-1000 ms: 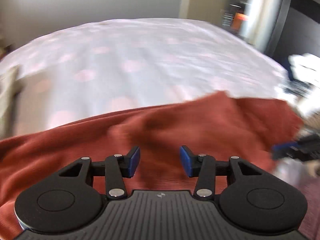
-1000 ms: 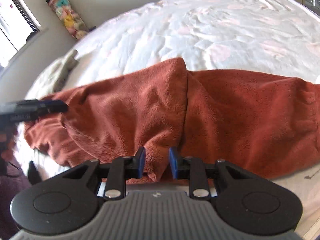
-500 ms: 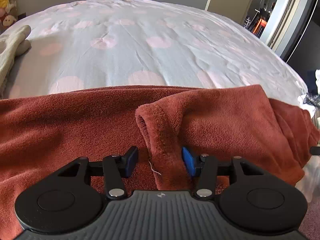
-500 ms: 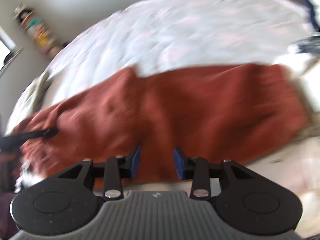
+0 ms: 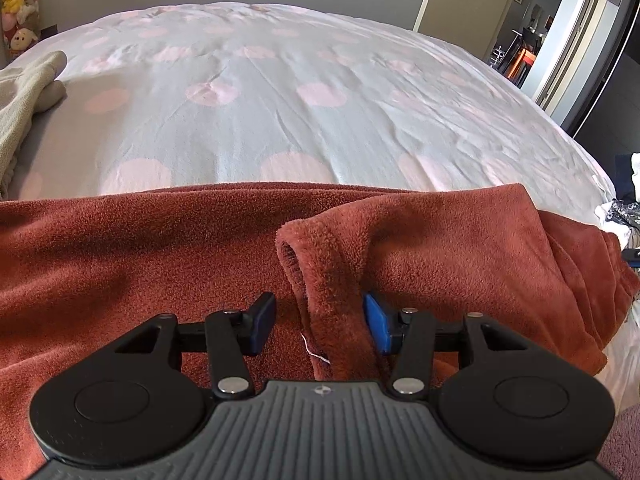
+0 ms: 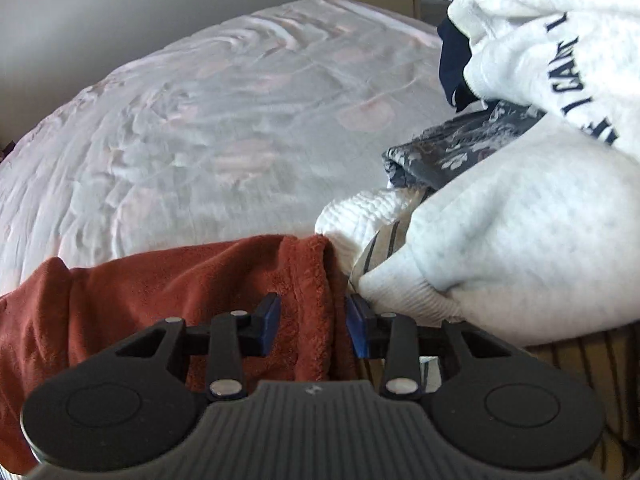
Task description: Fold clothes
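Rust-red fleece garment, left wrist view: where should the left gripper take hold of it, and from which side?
Best bet is the raised cuff-like fold of the rust-red fleece garment, approached from the near edge of the polka-dot bedsheet. The fold stands up as a ridge between the open jaws of the left gripper, so closing should pinch its thickness rather than flat fabric.

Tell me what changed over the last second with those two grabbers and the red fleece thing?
The right gripper swung from the rust fleece garment's middle to its end beside the white sweatshirt pile, now straddling a fold, jaws open. The left gripper moved over the folded-over cuff, also open around it. Neither has clamped. The garment stays across the polka-dot bedspread.
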